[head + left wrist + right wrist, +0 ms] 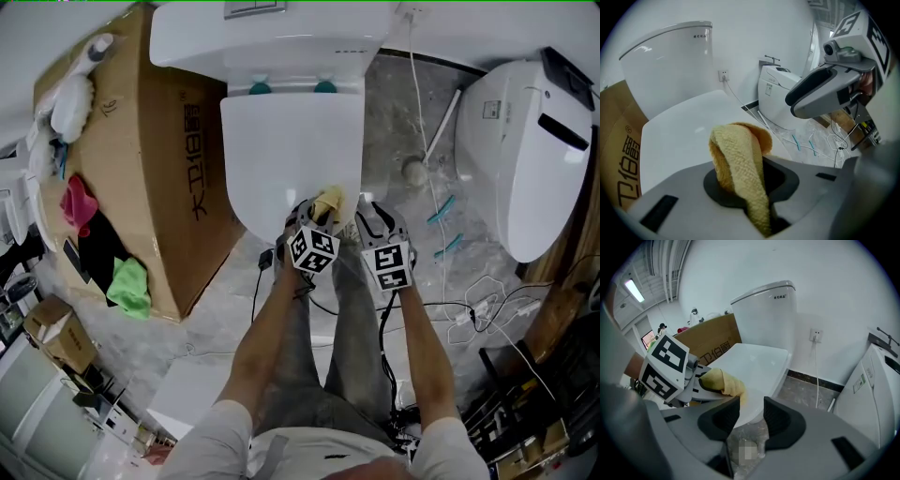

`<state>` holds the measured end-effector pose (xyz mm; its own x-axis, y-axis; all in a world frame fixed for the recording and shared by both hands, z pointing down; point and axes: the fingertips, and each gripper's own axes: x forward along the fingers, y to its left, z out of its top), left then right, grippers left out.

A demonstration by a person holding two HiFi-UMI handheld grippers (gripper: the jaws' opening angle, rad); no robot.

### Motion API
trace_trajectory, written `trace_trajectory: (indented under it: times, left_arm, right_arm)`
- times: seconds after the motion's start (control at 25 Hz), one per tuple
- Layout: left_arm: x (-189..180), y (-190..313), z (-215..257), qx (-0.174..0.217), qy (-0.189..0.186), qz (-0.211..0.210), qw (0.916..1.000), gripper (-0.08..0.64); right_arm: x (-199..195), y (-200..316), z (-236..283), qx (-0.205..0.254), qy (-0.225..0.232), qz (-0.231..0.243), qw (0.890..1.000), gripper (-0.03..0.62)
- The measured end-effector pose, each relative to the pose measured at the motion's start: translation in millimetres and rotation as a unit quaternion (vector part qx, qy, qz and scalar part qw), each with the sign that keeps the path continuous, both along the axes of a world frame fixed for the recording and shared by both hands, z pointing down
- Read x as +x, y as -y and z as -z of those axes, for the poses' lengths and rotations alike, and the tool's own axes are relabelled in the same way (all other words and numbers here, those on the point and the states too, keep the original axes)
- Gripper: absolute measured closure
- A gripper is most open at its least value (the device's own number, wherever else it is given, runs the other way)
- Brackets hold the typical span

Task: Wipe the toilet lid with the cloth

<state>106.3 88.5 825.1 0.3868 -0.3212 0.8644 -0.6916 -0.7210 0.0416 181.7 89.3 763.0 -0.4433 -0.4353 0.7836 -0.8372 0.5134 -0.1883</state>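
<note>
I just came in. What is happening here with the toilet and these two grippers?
A person stands in front of a closed toilet and holds a gripper in each hand. The left gripper is shut on a yellow cloth and holds it at the front edge of the white toilet lid. Whether the cloth touches the lid cannot be told. The right gripper is just beside it, with its jaws apart and nothing between them.

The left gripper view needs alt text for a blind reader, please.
The left hand-held gripper grips a yellow cloth over the closed white toilet lid. The right hand-held gripper hangs at upper right, a second toilet behind.
</note>
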Motion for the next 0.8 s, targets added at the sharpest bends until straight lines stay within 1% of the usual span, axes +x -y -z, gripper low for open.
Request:
trace_trajectory:
  times: [0.24,0.44,0.64,0.8]
  left_arm:
    - [-36,-7,0,0.000,0.001,0.021,0.9998,0.480]
    - [-61,-9,0,-0.001,0.002,0.037,0.9993,0.480]
    - [-83,-8,0,0.002,0.002,0.046,0.9989,0.480]
    - [-103,-7,0,0.004,0.004,0.058,0.9983,0.480]
  right_arm:
    - [-31,-5,0,-0.002,0.001,0.025,1.000,0.420]
    - [-56,-5,2,0.004,-0.002,0.052,0.999,0.420]
    - [-73,-8,-2,0.002,-0.006,0.076,0.997,0.420]
    - [-85,-9,-2,-0.001,-0.009,0.085,0.996,0.420]
